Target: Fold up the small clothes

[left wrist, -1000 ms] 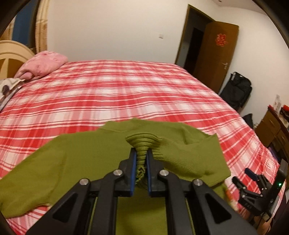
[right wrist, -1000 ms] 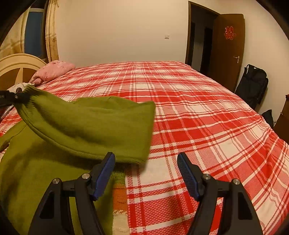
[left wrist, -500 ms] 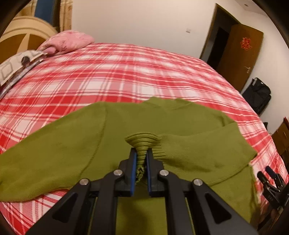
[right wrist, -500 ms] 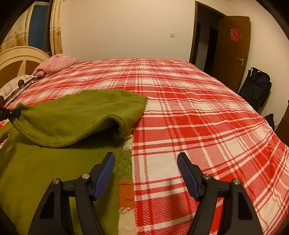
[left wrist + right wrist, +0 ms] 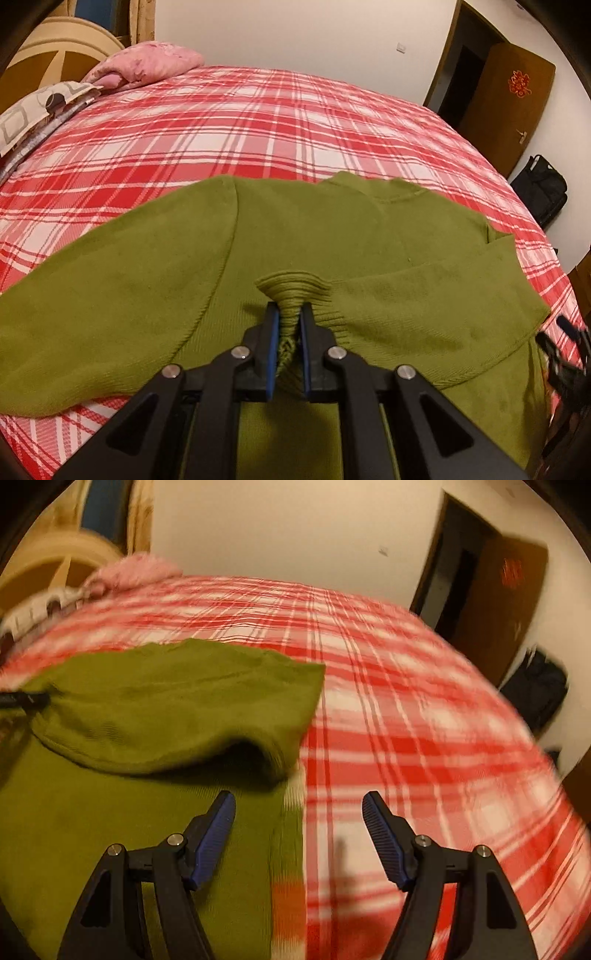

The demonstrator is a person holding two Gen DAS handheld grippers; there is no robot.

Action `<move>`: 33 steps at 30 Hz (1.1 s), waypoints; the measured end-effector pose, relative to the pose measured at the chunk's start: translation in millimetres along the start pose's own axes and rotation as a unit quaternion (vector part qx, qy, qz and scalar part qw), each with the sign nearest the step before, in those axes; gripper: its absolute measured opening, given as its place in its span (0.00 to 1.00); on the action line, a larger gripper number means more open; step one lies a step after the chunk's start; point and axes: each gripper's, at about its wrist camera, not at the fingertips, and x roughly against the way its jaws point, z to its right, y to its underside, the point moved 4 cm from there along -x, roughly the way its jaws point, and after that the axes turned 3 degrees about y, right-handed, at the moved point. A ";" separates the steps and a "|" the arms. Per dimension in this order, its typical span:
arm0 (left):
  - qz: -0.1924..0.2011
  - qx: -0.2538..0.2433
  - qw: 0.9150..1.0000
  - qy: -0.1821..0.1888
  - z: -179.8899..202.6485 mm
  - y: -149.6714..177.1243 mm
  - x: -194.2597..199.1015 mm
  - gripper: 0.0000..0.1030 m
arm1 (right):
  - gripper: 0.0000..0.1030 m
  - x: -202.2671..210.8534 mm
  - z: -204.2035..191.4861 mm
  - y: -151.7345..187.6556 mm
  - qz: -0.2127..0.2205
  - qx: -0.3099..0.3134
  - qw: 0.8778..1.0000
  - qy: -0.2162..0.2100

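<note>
A small olive-green knit sweater [image 5: 155,273] lies spread on the red plaid bed [image 5: 258,129]. Its right sleeve [image 5: 424,314] is folded across the body. My left gripper [image 5: 289,317] is shut on that sleeve's ribbed cuff, low over the sweater's middle. In the right wrist view the folded sleeve [image 5: 177,709] lies over the sweater body [image 5: 110,830], and my right gripper [image 5: 298,806] is open and empty above the sweater's right edge, where a multicoloured band [image 5: 290,886] shows. The right gripper also shows blurred at the left wrist view's right edge [image 5: 569,332].
A pink pillow [image 5: 147,66] and a patterned pillow [image 5: 33,110] lie at the bed's head by the wooden headboard [image 5: 55,48]. A brown door [image 5: 506,103] and a black bag [image 5: 539,192] stand to the right of the bed.
My left gripper has carried the sleeve cuff inward and down, so the sleeve now lies across the sweater body. My right gripper stayed open and shifted; its view is now motion-blurred.
</note>
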 end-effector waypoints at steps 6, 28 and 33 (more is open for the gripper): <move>-0.002 -0.028 1.000 -0.009 6.3 8.4 -4.0 0.22 | 0.77 -36.0 64.6 9.5 -0.052 -0.161 0.986 -0.006; -0.002 -0.069 0.997 -0.033 -11.3 46.3 23.0 0.64 | 0.78 -33.9 -39.0 -15.0 -0.056 -0.037 0.990 -0.124; 0.006 -0.057 0.998 -0.016 -17.0 51.6 38.8 0.64 | 0.78 -11.8 -47.3 -19.0 -0.060 -0.009 0.994 -0.086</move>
